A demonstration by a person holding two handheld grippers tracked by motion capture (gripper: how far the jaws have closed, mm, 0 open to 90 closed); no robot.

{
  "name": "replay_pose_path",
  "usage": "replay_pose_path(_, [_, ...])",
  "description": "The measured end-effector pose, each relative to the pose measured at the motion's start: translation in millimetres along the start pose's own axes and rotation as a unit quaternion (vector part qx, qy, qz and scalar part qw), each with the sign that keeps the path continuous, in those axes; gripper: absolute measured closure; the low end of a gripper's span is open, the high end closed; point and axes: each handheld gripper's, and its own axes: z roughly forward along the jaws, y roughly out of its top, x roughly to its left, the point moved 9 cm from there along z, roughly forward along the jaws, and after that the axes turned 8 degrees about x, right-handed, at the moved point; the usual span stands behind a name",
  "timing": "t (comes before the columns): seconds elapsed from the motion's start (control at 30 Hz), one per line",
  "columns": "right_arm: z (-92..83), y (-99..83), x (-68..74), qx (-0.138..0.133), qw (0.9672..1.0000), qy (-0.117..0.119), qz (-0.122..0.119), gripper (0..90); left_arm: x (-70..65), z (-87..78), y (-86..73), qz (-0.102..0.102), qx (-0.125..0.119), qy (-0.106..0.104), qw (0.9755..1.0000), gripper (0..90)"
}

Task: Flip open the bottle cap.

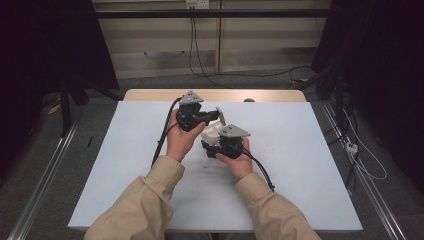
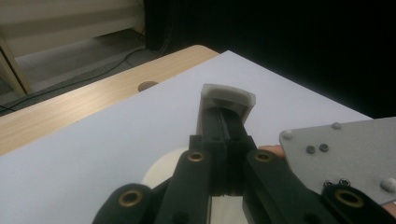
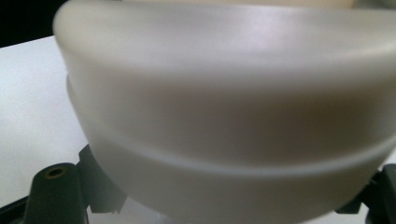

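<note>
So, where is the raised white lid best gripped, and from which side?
Probably at its thin free edge, coming edge-on along the flap: the lid stands up as a flat, thin plate that narrow jaws can span. The left gripper clamps it this way.

1. The bench [image 1: 300, 165] bears a sheet [image 1: 125, 175] that leaves a strip of it bare at the far edge.
2. Both grippers are above the sheet's middle: the left gripper [image 1: 216, 115] farther back, the right gripper [image 1: 206, 145] nearer and to its right.
3. A container [image 1: 210, 134] sits between them, in the right gripper's jaws.
4. A lid [image 2: 226, 100] rises behind the container, in the left gripper's jaws.
</note>
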Motion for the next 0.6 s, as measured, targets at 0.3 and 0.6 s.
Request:
replay_pose_path(0.3, [0.1, 0.0, 0.0, 0.000, 1.0000, 0.000, 0.000, 18.6, -1.9, 2.2, 3.6, 0.006, 0.000, 0.001, 1.0000, 90.0])
replay_pose_path(0.6, [0.1, -0.1, -0.1, 0.001, 1.0000, 0.000, 0.000, 18.6, 0.6, 3.3, 5.4, 0.003, -0.002, 0.000, 1.0000, 90.0])
